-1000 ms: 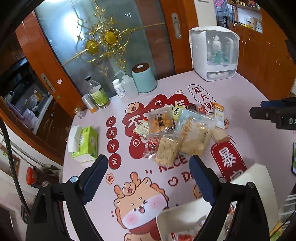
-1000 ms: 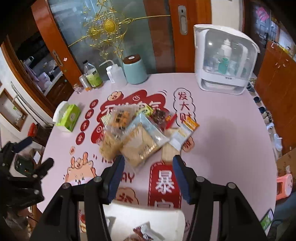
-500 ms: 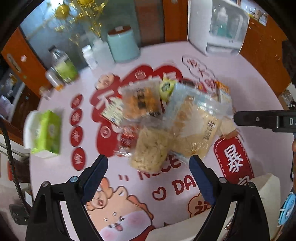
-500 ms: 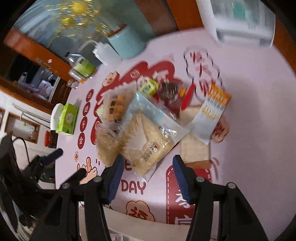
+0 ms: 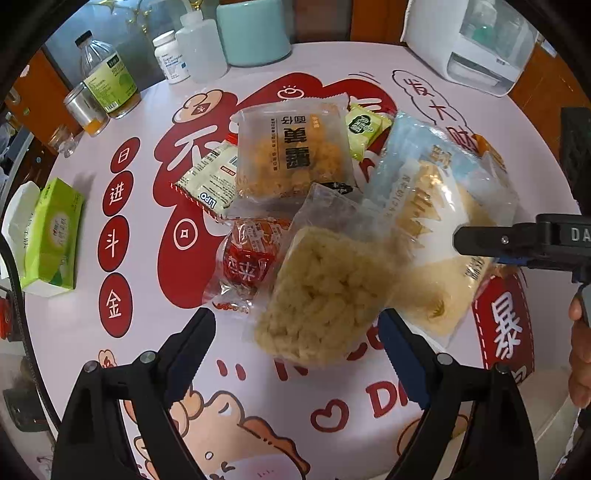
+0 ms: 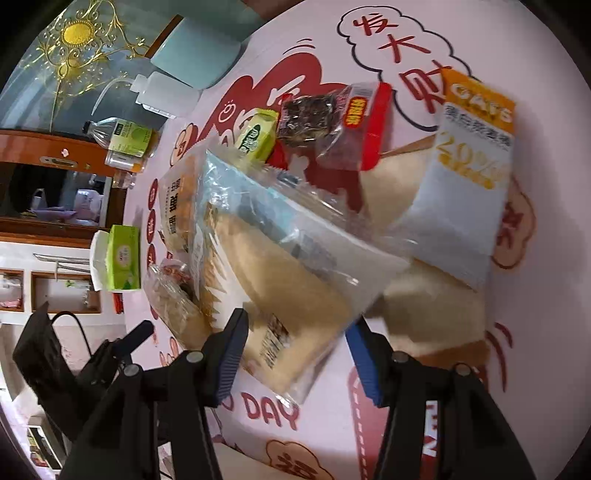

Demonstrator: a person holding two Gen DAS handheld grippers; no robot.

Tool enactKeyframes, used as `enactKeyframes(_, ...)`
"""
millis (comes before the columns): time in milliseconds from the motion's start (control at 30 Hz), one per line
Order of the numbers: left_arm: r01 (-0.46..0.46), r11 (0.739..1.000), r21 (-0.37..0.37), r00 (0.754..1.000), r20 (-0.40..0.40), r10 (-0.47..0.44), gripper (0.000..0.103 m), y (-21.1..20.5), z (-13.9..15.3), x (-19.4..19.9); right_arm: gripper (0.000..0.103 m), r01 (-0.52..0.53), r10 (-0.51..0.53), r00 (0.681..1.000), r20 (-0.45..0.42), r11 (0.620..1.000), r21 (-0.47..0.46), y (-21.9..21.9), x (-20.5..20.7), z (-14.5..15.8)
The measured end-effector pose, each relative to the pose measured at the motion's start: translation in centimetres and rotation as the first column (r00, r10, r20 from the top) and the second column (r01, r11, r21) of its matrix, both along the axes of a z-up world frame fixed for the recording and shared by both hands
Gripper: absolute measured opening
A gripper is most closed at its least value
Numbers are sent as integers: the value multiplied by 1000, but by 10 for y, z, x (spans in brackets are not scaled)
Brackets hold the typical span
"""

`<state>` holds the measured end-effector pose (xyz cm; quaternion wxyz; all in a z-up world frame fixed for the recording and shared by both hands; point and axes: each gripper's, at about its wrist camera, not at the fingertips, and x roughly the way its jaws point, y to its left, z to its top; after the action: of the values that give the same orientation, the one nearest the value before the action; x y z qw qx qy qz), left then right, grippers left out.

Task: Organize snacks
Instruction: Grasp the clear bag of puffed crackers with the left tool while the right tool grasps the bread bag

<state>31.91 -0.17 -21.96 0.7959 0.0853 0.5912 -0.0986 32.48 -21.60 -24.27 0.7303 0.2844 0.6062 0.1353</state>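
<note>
- The snacks lie in one loose, overlapping heap in the middle of the printed table cover (image 5: pixel 155 332), none sorted yet.
- Nearest the left gripper (image 5: pixel 295 341) is a clear pack of puffed rice cake (image 5: pixel 325 291). I judge it light, brittle inside and slick outside; take it across its near edge or the crimped seal, not hard on the cake (it would likely crumble).
- Left gripper: jaws spread wide and empty, the pack's near corner just ahead of them, no pad touching.
- Right gripper (image 6: pixel 297 343): jaws parted and empty, poised over the near end of a large bread bag with a pale blue top (image 6: pixel 291 280). Whether a pad brushes the film I cannot tell.
- That bag looks soft, airy and squashable, its film crinkly and slippery. A grip on the flat sealed end would spare the bread.
- Other packs: a frosted pack of floss pastry (image 5: pixel 291 155), a red-wrapped sweet (image 5: pixel 245 264), a small green sachet (image 5: pixel 364 127), an orange-topped oat bar pack (image 6: pixel 469 173) and a dark brownie in a red wrapper (image 6: pixel 332 118). All look light and are resting on each other, so pulling one may drag its neighbours.
- Containers: a mint canister (image 5: pixel 253 31), a green-labelled bottle (image 5: pixel 107 81), a white pill jar (image 5: pixel 170 55) and a tissue box (image 5: pixel 51 236) stand apart from the heap (contents mostly not visible).
- A white bin edge (image 5: pixel 554 410) shows at the near right. What is inside cannot be seen.
</note>
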Motion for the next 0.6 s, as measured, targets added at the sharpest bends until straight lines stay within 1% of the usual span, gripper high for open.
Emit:
enactKeyframes(133, -2, 1000, -8, 1000, -20, 2, 89, -1, -8, 8, 55, -15, 15, 1000, 16, 1000, -8, 6, 3, 0)
enactKeyframes(200, 1, 1000, -1, 1000, -28, -1, 89, -4, -13, 12, 46, -30, 30, 999, 37, 999, -20, 9, 2, 4)
enactKeyframes(233, 2, 1000, 1, 1000, -30, -2, 89, -5, -14, 13, 43, -35, 36, 998, 46, 999, -20, 9, 1, 5)
enactKeyframes(300, 2, 1000, 8, 999, -43, -1, 89, -6, -20, 17, 33, -45, 45, 997, 57, 999, -6, 8, -1, 8)
enactKeyframes(333, -2, 1000, 5, 999, -50, 2, 89, -6, -21, 18, 32, -46, 45, 997, 66, 999, 4, 7, -3, 11)
enactKeyframes(400, -13, 1000, -5, 998, -63, 12, 89, -5, -24, 21, 27, -55, 55, 995, 85, 998, -10, 7, -6, 15)
enactKeyframes(467, -18, 999, -33, 997, -77, 15, 83, -3, -26, 23, 25, -60, 63, 992, 107, 998, -29, 7, -11, 21)
enactKeyframes(500, -22, 999, -48, 996, -85, 18, 76, -2, -26, 24, 24, -59, 63, 991, 117, 998, -37, 6, -14, 24)
enactKeyframes(533, -26, 997, -66, 995, -94, 20, 68, 0, -26, 24, 24, -58, 62, 990, 124, 997, -42, 6, -16, 27)
enactKeyframes(600, -35, 996, -78, 995, -97, 28, 65, 2, -25, 23, 22, -56, 64, 988, 138, 996, -62, 5, -20, 33)
